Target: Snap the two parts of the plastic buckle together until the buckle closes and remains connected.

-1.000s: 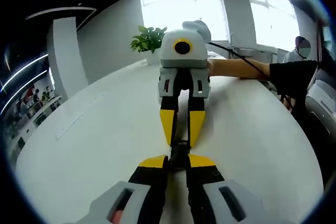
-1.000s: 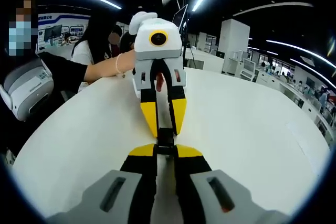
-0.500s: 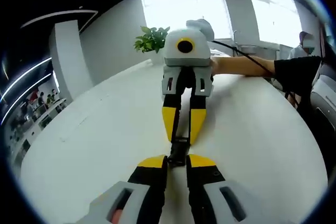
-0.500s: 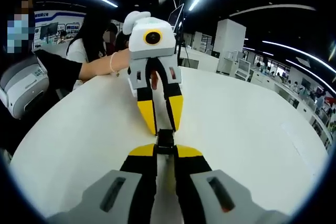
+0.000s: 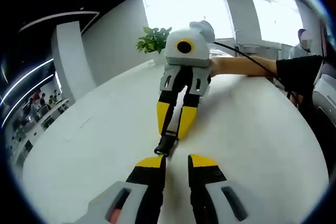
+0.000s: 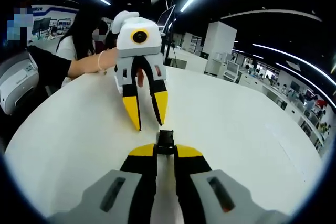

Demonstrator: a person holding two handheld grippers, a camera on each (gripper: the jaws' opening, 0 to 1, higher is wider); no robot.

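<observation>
The black plastic buckle (image 6: 166, 140) sticks out from between the yellow tips of my right gripper (image 6: 166, 151), which is shut on it. It looks like one joined piece, though the seam is too small to make out. Facing it, my left gripper (image 6: 149, 126) hangs open, a short gap away from the buckle's far end. In the left gripper view, my left gripper (image 5: 177, 161) stands open with nothing between its fingers. Just beyond its tips, the buckle (image 5: 166, 144) is held by the right gripper (image 5: 170, 136) above the white table (image 5: 94, 145).
A person's forearm (image 5: 239, 66) reaches across the table's far side behind the right gripper. A potted plant (image 5: 154, 40) stands at the table's far edge. People sit beyond the table (image 6: 236, 124), and a grey machine (image 6: 18, 80) is at the left.
My left gripper has opened and let go of the buckle, and the two grippers have drawn apart. The buckle stays in the right gripper.
</observation>
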